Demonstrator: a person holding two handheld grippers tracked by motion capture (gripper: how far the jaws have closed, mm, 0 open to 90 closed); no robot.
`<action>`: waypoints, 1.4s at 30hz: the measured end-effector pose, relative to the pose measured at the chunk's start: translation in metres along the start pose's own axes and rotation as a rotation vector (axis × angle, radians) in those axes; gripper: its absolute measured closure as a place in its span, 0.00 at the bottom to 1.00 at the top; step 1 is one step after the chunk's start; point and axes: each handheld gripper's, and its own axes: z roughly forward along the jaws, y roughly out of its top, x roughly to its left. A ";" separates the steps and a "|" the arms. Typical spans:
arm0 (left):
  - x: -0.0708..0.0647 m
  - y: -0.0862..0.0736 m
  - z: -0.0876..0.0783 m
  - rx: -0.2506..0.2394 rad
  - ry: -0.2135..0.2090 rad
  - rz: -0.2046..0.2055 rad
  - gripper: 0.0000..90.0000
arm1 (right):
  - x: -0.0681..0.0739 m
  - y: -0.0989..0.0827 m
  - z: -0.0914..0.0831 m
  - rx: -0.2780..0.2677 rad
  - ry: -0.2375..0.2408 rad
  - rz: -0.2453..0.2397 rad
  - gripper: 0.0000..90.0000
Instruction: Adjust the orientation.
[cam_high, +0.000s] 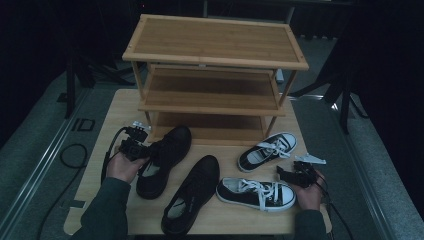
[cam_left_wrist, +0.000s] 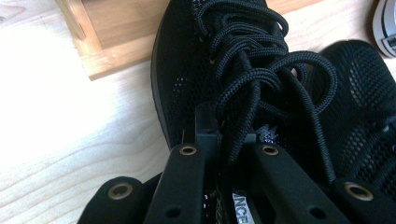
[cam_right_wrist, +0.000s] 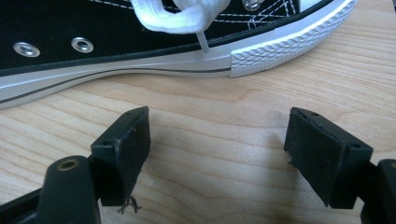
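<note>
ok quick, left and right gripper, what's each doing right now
Left gripper: closed on the black mesh shoe, near its laces.
Right gripper: open, holding nothing, beside the black-and-white sneaker.

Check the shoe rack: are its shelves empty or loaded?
Empty. The shoe rack's three shelves are bare; all four shoes sit on the table.

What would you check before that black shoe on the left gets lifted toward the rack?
1. Left gripper shut on the black mesh shoe at its collar: ok.
2. Firmness of that grip: cannot tell.
3. Laces loose and looped, may snag: not ok.
4. Rack shelves bare: ok.
5. Right gripper open, apart from the black-and-white sneaker: ok.
</note>
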 end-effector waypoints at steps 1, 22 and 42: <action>0.000 0.001 0.000 -0.002 0.005 -0.003 0.96 | 0.000 0.000 0.000 0.000 0.000 0.000 0.25; 0.006 0.008 0.000 -0.023 0.021 -0.037 0.96 | 0.000 0.000 0.000 0.000 -0.001 -0.001 0.25; 0.007 0.020 0.004 -0.039 0.047 -0.065 0.96 | 0.000 0.000 0.000 0.000 0.000 0.000 0.25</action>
